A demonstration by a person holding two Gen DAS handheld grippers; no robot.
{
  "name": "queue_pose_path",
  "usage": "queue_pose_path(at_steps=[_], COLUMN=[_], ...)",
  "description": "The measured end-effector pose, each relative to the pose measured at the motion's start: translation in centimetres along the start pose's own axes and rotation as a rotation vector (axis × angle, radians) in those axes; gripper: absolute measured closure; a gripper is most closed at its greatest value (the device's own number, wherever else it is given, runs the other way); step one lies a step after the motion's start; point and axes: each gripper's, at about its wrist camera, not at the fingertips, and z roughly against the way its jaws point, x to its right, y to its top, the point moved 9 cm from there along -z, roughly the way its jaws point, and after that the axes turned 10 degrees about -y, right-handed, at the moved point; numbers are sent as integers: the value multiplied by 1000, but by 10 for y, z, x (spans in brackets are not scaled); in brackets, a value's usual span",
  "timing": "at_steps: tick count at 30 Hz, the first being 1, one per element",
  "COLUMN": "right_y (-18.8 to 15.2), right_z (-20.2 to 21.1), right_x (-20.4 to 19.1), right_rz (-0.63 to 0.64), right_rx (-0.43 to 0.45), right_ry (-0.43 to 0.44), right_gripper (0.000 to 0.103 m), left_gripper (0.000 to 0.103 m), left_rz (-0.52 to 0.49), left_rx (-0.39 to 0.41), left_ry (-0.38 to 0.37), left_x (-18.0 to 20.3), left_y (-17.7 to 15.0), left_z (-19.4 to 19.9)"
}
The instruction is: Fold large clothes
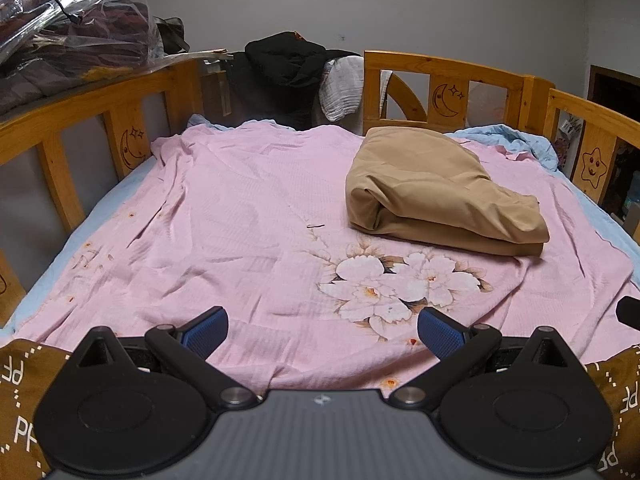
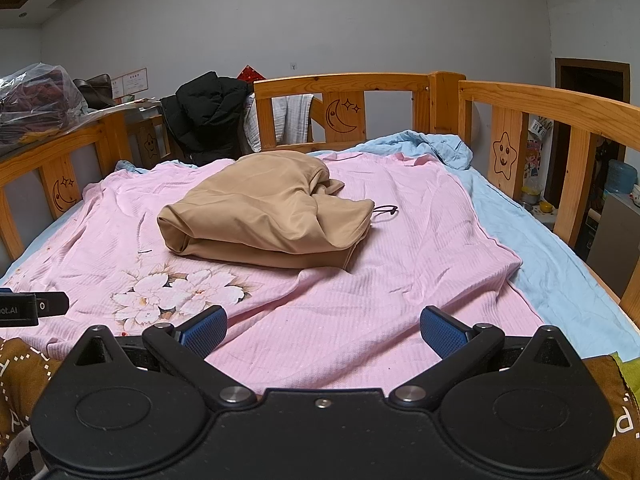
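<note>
One drawcord (image 2: 385,212) half under garment (image 2: 264,212)

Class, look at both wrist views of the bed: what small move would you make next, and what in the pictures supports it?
Probably ease both claws back and stop. The tan fabric garment already lies as a folded bundle on the pink floral sheet, and the left claw and right claw stand open, empty and apart from it. A dark drawstring trails out and might want tucking.
</note>
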Motion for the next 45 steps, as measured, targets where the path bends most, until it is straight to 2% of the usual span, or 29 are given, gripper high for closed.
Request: queue_pose_path(at_steps=[45], right_y=[0], right_z=[-1], right_x=[1], right_rz=[-1], right_rx=[-6], right_ry=[0], right_gripper=[1], left_gripper=[0], left_rz=[-17], left_rx=[4], left_ry=[12], left_x=[2], left_y=[0], left_z=[3])
